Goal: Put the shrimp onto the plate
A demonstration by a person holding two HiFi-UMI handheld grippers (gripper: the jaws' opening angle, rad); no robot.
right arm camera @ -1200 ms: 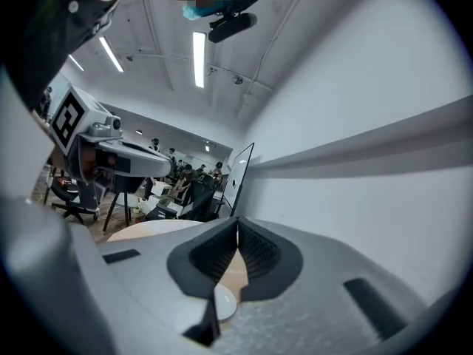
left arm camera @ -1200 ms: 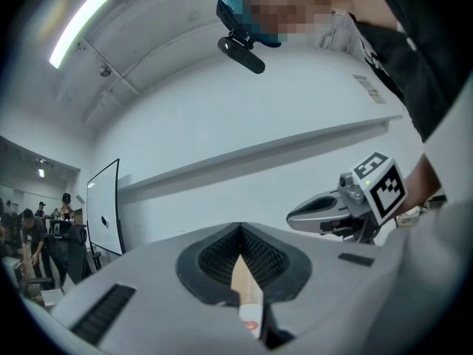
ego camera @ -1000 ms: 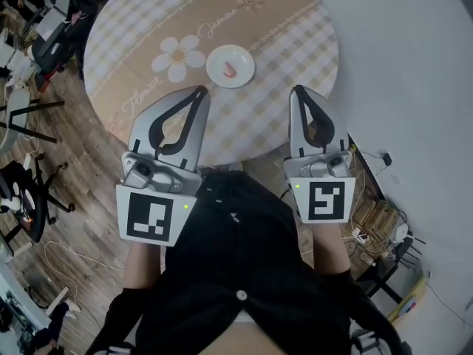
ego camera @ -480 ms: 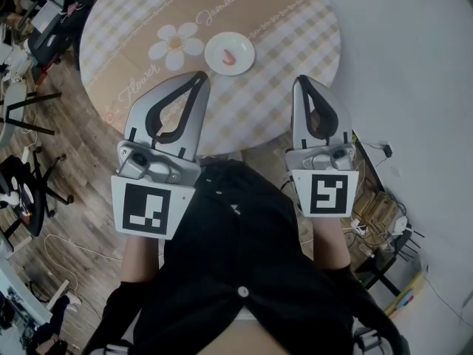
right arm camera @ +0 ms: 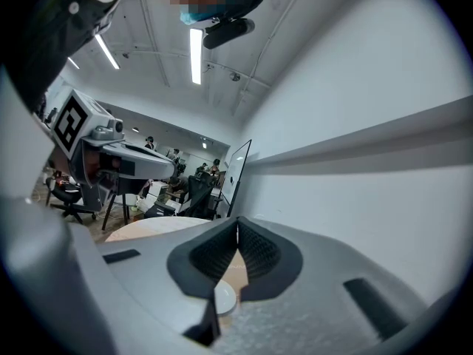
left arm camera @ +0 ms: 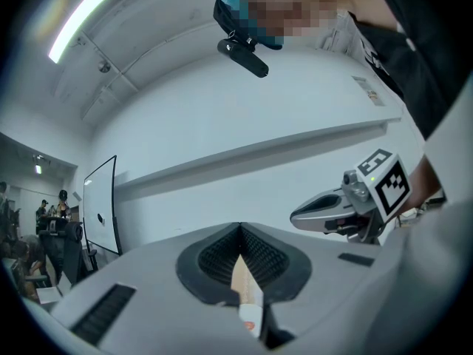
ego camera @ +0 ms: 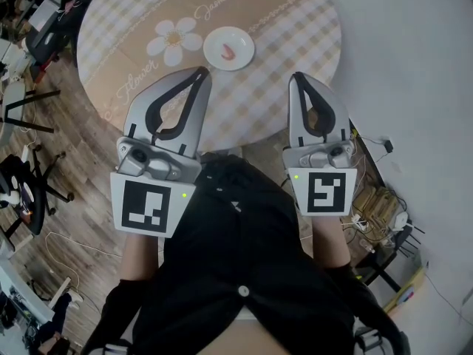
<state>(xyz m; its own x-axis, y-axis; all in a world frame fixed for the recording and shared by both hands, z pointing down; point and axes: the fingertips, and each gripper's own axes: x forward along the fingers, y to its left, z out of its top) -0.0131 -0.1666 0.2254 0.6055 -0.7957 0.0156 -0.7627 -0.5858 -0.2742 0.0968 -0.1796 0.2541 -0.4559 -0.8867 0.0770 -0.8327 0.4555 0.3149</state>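
my left gripper (ego camera: 200, 74) and right gripper (ego camera: 297, 78) are both closed tip to tip, empty, short of the table (ego camera: 295, 28). the shrimp (ego camera: 228, 50) seems to lie on the plate (ego camera: 247, 43). it looks light, probably soft and slippery; i'd pinch its curved middle gently.

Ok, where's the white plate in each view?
Head view: plate upper centre, on the checked table.
Left gripper view: a white sliver low in the slit between the jaws.
Right gripper view: a white curve low between the jaws.
Shared landmark: the checked table under it.
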